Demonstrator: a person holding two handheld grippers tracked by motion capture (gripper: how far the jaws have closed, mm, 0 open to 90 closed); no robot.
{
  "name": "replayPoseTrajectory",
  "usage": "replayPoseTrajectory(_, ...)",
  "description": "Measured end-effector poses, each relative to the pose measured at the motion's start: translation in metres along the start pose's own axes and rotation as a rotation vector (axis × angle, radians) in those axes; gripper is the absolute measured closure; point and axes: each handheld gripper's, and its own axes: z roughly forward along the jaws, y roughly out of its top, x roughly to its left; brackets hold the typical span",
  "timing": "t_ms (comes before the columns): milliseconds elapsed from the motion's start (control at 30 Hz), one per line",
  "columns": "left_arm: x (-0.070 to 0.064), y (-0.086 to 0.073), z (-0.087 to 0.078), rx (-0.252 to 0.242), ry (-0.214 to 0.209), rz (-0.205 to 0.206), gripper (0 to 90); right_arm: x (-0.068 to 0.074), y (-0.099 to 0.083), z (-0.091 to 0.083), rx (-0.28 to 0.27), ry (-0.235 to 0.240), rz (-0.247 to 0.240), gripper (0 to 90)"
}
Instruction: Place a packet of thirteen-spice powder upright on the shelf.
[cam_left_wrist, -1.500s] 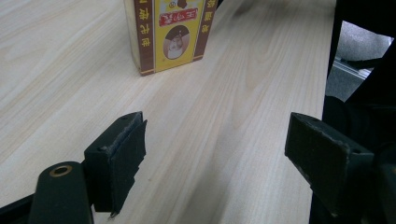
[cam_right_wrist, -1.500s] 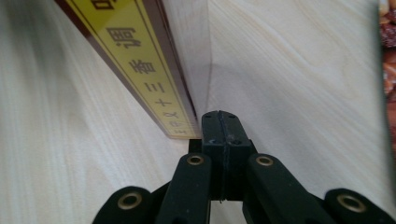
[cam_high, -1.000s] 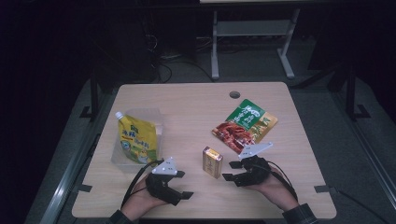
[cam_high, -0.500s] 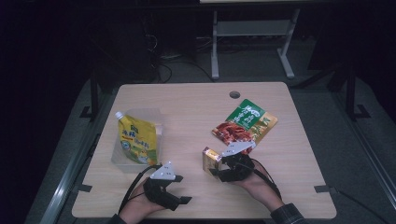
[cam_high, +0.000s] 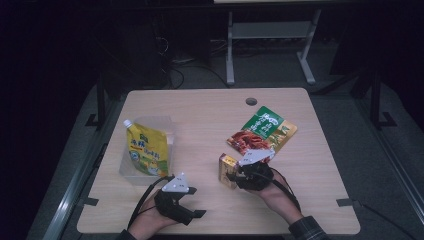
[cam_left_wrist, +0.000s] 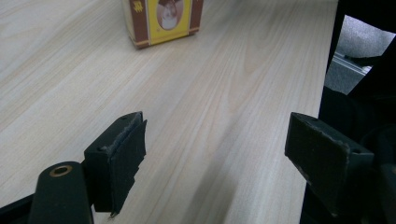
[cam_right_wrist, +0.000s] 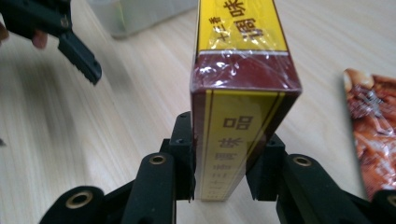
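Right gripper (cam_right_wrist: 229, 158) is clamped on the small box (cam_right_wrist: 243, 93), jaws pressing its two long sides near the end. The box is wrapped in clear film, w/ a yellow face, dark red band and thin gold lines. Chinese characters run along the yellow side; "调味" and "品" can be read, the rest is cut off or too blurred. In the high view the box (cam_high: 228, 169) sits at the front-centre of the tabletop (cam_high: 210, 115), just left of the right gripper (cam_high: 239, 172).

Left gripper (cam_high: 187, 212) is near the front edge, jaws wide apart, nothing between them. In the left gripper view the box (cam_left_wrist: 161, 21) shows further off, w/ a small picture in a yellow frame on a brown-red end; too small to read.

Beside the box, to the right and behind, lies a snack bag (cam_high: 262, 134), green top w/ white characters, red-brown food photo below; text not legible. On the left side a yellow spout pouch (cam_high: 146, 150) w/ white cap rests in a clear plastic tub (cam_high: 167, 125); its label has green writing, not readable.
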Motion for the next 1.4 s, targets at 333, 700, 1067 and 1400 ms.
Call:
replayPoseTrajectory(333, 0.002, 0.002, 0.0, -0.008, -0.003, -0.003, 19.6, -0.007, 0.019, 0.0, -0.048, 0.029, 0.016, 67.0)
replayPoseTrajectory(700, 0.003, -0.001, -0.005, -0.017, 0.006, -0.013, 19.6, -0.007, 0.056, 0.018, -0.078, 0.083, -0.022, 67.1)
replayPoseTrajectory(1067, 0.0, -0.002, -0.007, -0.03, -0.006, -0.015, 19.6, -0.009, 0.094, 0.038, -0.114, 0.172, -0.065, 67.3)
replayPoseTrajectory(1400, -0.001, -0.002, -0.007, -0.031, -0.027, -0.018, 19.6, -0.014, 0.126, 0.067, -0.104, 0.233, -0.131, 67.3)
